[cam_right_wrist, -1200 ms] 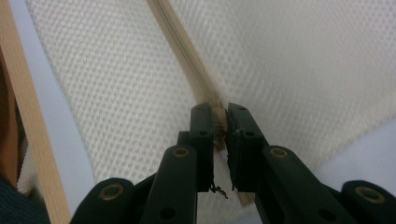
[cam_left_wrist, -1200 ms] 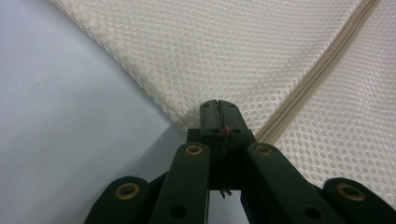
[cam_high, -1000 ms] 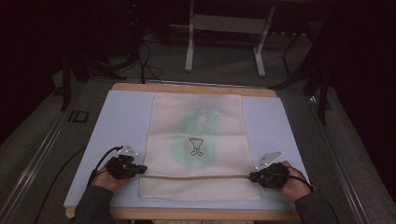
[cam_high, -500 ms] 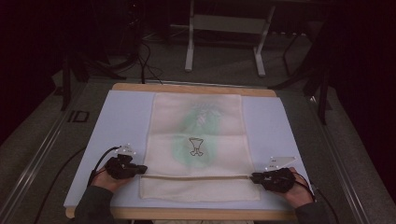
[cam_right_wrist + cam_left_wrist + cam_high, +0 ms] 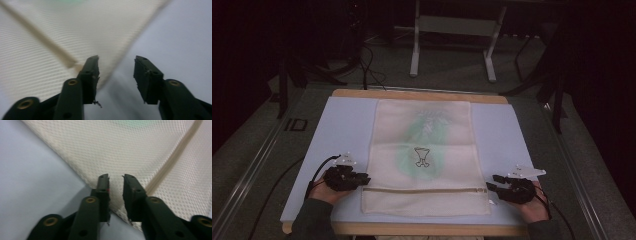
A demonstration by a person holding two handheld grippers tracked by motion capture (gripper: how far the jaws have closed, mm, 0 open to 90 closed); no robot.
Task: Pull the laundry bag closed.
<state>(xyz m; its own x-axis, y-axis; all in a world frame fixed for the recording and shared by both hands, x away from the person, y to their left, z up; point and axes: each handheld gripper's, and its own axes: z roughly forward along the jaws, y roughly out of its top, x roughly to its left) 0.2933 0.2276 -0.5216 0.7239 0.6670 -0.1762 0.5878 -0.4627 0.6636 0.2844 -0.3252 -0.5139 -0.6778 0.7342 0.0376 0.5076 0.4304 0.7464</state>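
On the pale blue mat [image 5: 337, 125], seen from the high view, a cream mesh bag [image 5: 424, 150] lies flat between the two grippers, its zipper [image 5: 424, 190] running across near the front edge. The left gripper [image 5: 362, 178] sits at the bag's left edge, the right gripper [image 5: 493, 183] just off its right edge; bare mat lies open beyond each, and the wooden table edge [image 5: 412, 94] shows behind. In the left gripper view, the jaws stand apart with the bag's edge [image 5: 116, 202] passing between them, unpressed; they have just been opening. In the right gripper view, the jaws stand wide over bare mat [image 5: 180, 37], the bag's corner [image 5: 110, 75] beside the left jaw; they too have just been opening. Compared with a second ago, the right gripper has drawn slightly away from the bag's edge, and the bag lies as before.
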